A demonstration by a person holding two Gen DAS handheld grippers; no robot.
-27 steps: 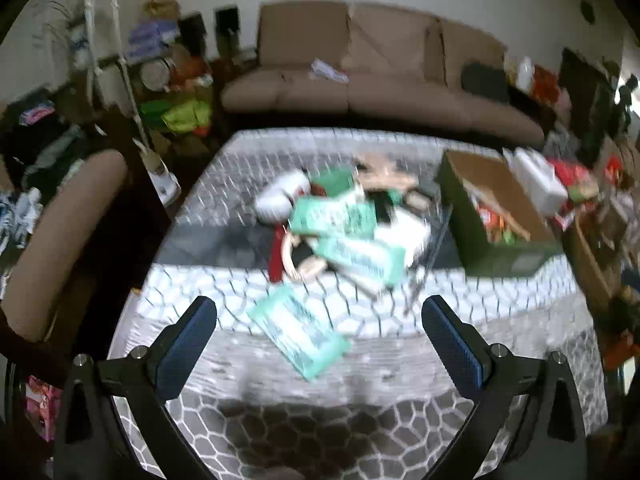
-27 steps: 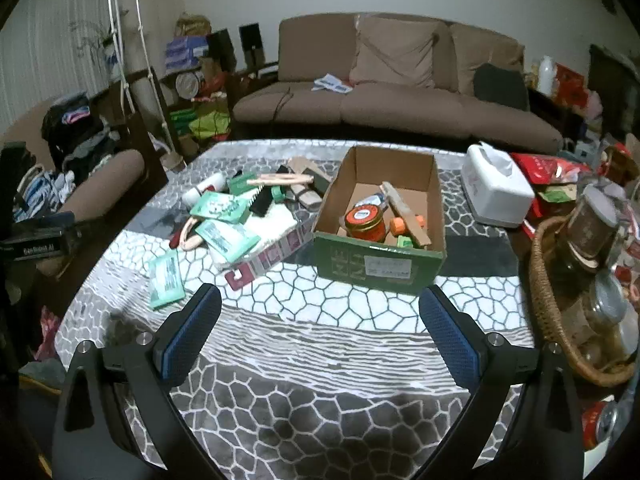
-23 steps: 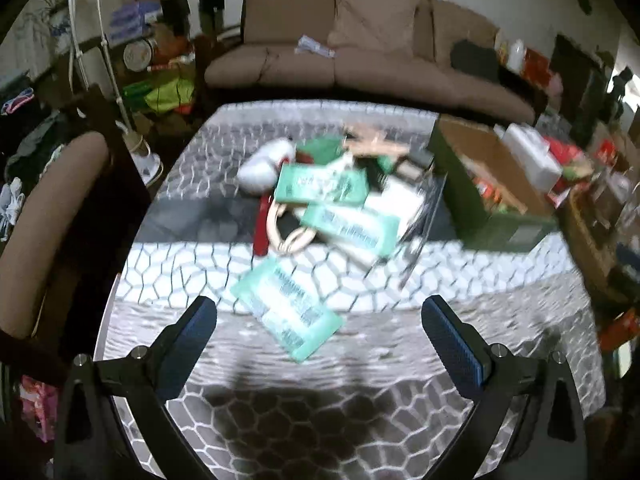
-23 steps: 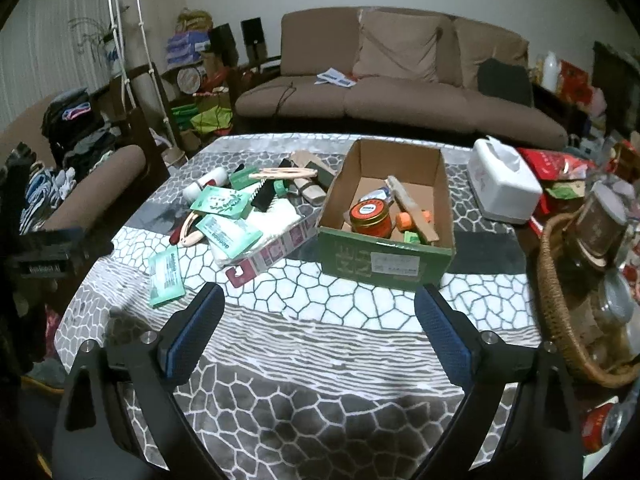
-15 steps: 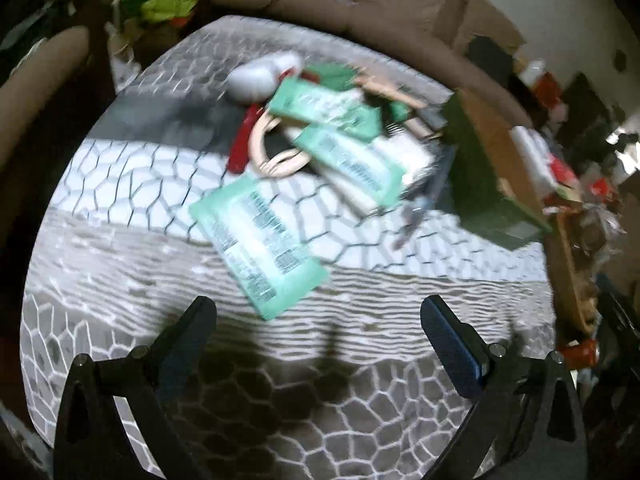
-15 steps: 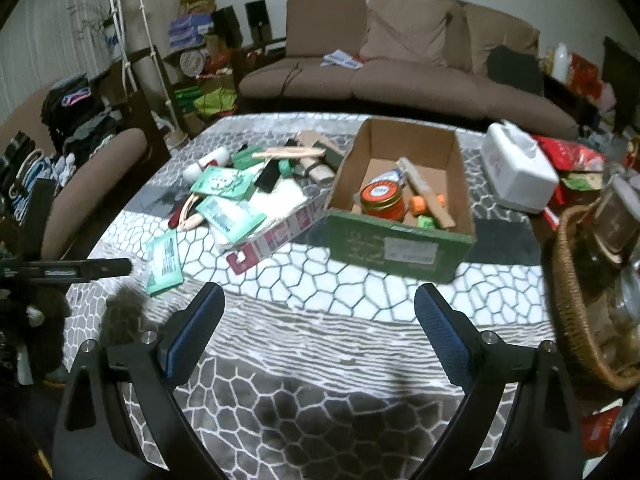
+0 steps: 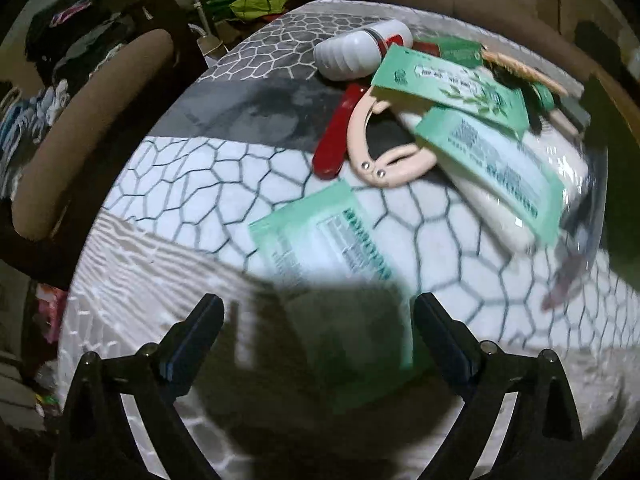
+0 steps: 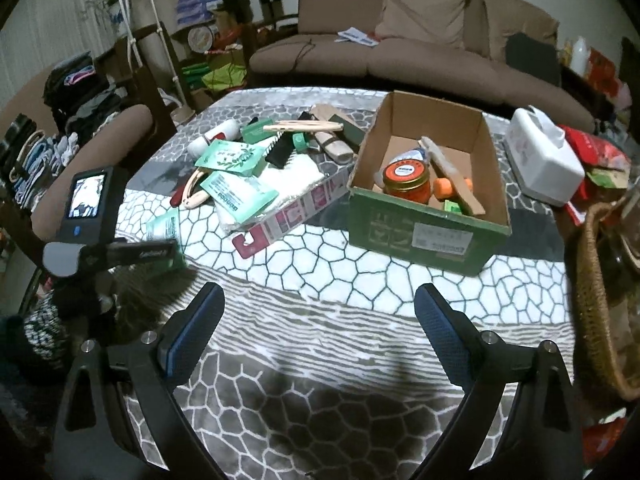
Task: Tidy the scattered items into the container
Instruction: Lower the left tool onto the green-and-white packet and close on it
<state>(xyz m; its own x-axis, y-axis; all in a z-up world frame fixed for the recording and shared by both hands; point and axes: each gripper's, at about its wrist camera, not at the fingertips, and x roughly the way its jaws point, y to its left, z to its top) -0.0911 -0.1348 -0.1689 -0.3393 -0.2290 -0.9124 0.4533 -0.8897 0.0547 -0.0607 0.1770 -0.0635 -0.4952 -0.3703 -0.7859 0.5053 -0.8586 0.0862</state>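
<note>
Your left gripper (image 7: 316, 320) has dropped close over the green packet (image 7: 332, 256), jaws spread wide on either side of it and holding nothing; the packet lies flat on the patterned tablecloth (image 7: 180, 184), near the pile of other items. Your right gripper (image 8: 318, 308) hangs wide and empty above the cloth; the cardboard box (image 8: 428, 224) sits beyond it.

An open green cardboard box (image 8: 424, 232) already holds an orange-lidded glass jar (image 8: 406, 178) and a wooden stick. Left of the box lie scattered mint-green flat packets (image 7: 332, 248), a white ribbed plastic case (image 7: 352, 54) and a red-handled tool (image 7: 338, 136).
</note>
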